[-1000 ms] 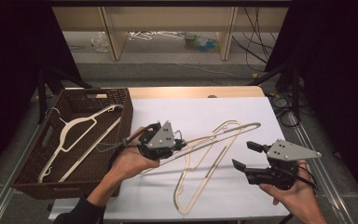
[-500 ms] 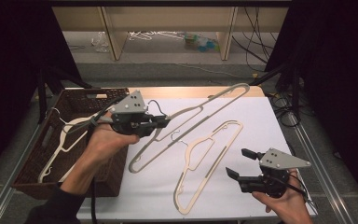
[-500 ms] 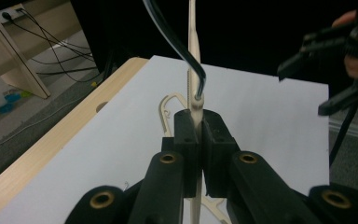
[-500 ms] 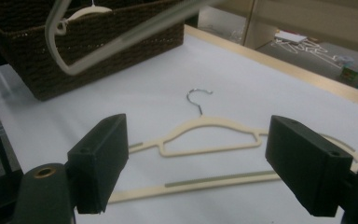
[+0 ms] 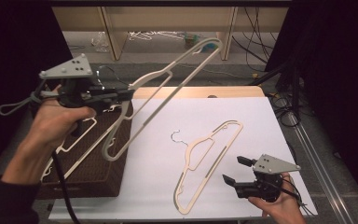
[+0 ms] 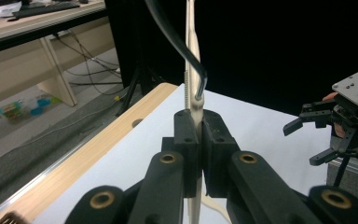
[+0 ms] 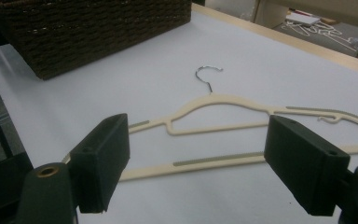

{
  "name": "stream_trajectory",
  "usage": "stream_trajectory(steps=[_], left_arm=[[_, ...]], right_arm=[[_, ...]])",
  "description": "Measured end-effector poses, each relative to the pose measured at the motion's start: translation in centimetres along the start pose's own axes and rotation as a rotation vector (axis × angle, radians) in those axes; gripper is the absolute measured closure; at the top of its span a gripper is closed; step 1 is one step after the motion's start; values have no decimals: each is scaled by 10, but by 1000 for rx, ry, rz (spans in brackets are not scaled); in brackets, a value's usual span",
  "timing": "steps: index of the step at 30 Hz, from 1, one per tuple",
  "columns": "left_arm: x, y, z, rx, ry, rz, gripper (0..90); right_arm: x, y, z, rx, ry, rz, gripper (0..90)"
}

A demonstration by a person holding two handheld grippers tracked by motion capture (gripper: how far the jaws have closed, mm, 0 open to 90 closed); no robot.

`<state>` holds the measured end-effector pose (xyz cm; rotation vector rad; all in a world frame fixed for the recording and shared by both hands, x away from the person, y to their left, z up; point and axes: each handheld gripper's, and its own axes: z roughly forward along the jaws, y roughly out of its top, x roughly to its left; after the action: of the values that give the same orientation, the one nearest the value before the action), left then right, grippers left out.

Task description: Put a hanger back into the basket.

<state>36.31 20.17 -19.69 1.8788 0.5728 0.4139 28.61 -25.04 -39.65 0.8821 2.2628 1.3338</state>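
Observation:
My left gripper (image 5: 126,93) is shut on a cream plastic hanger (image 5: 168,73) near its neck and holds it in the air, slanting up and to the right over the basket's right edge. In the left gripper view the jaws (image 6: 199,126) pinch the hanger (image 6: 193,42) edge-on beside its metal hook. A second cream hanger (image 5: 200,142) lies flat on the white table top. My right gripper (image 5: 233,169) is low at the front right, just right of it. Its jaws (image 7: 203,168) have just been opening, with nothing between them; the lying hanger (image 7: 214,98) is ahead.
A dark wicker basket (image 5: 98,177) with white hangers (image 5: 81,144) in it stands at the table's left; it is also at the top left of the right gripper view (image 7: 98,28). A wooden strip (image 5: 233,91) edges the table's far side. Shelves and cables lie beyond.
My left gripper has lifted its hanger off the table and carried it up and left, over the basket's edge. The right hand has sunk a little near the front edge.

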Motion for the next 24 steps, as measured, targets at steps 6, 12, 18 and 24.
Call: stream_trajectory(steps=[6, 12, 18, 24], left_arm=[[19, -7, -26, -14, 45, -60, 856], [41, -17, -48, -10, 130, -59, 856], [68, -52, -64, 71, 231, -119, 856], [97, -91, -77, 127, 293, -82, 856]], right_arm=[[-2, -3, 2, 17, 2, 2, 237], [-2, -6, 3, 21, 2, 1, 228], [-1, -8, 4, 36, 14, -14, 216], [-1, -8, 3, 36, 12, -18, 216]])
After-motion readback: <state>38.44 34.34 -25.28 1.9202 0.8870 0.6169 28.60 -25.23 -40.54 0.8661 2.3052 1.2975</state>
